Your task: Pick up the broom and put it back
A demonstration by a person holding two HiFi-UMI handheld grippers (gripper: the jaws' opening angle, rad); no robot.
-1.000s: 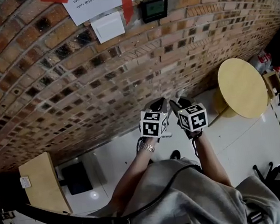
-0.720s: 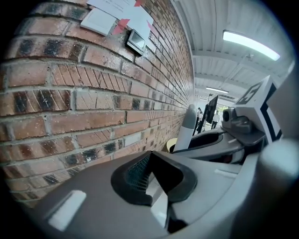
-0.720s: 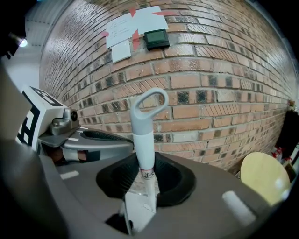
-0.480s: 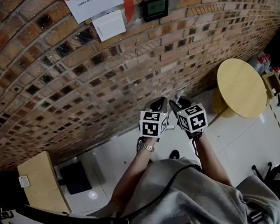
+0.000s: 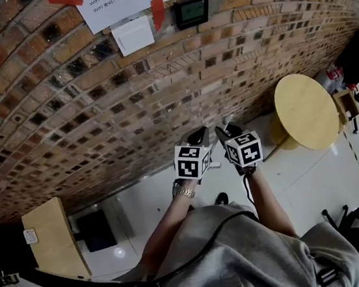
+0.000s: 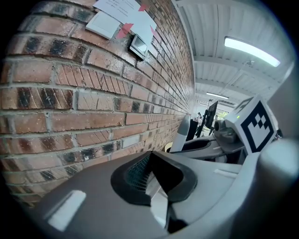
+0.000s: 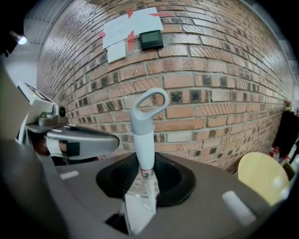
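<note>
Two grippers sit side by side at mid-frame in the head view. The right gripper [image 5: 231, 134] clamps the grey broom handle [image 7: 142, 135], loop end upright before the brick wall [image 7: 210, 93]. The left gripper [image 6: 149, 175] is closed on nothing. The step looks like carrying the broom back, so grip firmly and hold the handle off the bricks. Open floor [image 5: 303, 182] lies lower right, but the round table [image 5: 306, 111] crowds the right edge.

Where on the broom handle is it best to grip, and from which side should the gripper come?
Grip the straight shaft of the broom handle just below its hanging loop, coming from the room side, since the brick wall stands behind it. The slim, round shaft fits across the jaws, as the right gripper holds it.
</note>
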